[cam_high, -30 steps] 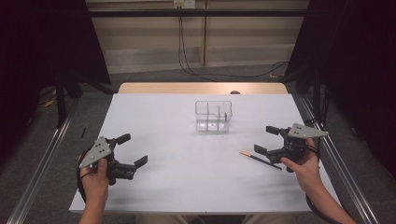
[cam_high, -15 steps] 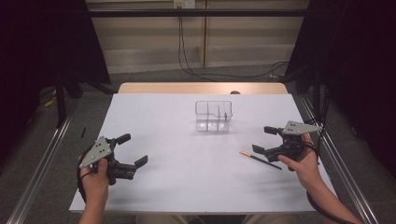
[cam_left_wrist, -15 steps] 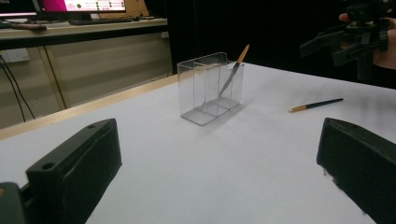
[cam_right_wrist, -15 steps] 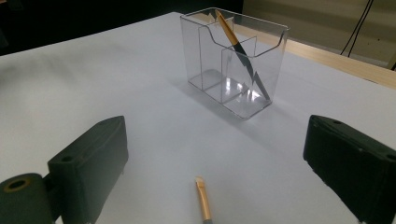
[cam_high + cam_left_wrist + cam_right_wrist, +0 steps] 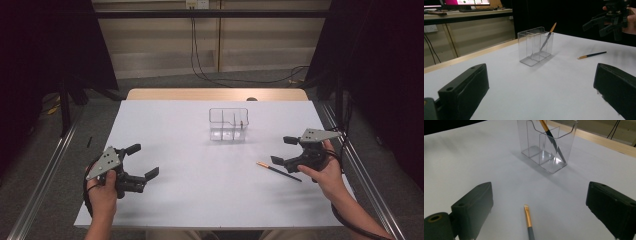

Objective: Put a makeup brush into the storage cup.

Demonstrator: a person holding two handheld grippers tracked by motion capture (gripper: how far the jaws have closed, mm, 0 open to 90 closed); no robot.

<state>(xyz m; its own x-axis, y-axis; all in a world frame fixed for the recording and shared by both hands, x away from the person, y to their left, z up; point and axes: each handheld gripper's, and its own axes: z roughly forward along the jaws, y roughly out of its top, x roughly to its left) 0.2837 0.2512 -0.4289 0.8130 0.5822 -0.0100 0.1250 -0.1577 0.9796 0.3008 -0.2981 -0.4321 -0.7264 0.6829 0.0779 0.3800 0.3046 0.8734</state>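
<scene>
A clear plastic organizer [image 5: 228, 124] with compartments stands mid-table, and a thin brush [image 5: 241, 122] leans inside its right end. A second brush [image 5: 278, 171], dark-handled with a gold ferrule, lies flat on the white table to the organizer's right front. My right gripper [image 5: 282, 150] hovers open just right of that brush; in the right gripper view the brush [image 5: 529, 222] lies between the wide-apart jaws, its tip toward the organizer [image 5: 547, 145]. My left gripper [image 5: 143, 160] is open at the front left, holding nothing, and faces the organizer [image 5: 536, 46] and the lying brush [image 5: 592, 55].
The white table top [image 5: 165, 125] spreads around the organizer, with a wooden strip [image 5: 215, 94] along its far edge. Metal rails [image 5: 45, 170] run along both sides of the table. Cables hang on the wall beyond.
My right gripper has shifted slightly to the left, staying open over the lying brush. The left gripper has not moved.
</scene>
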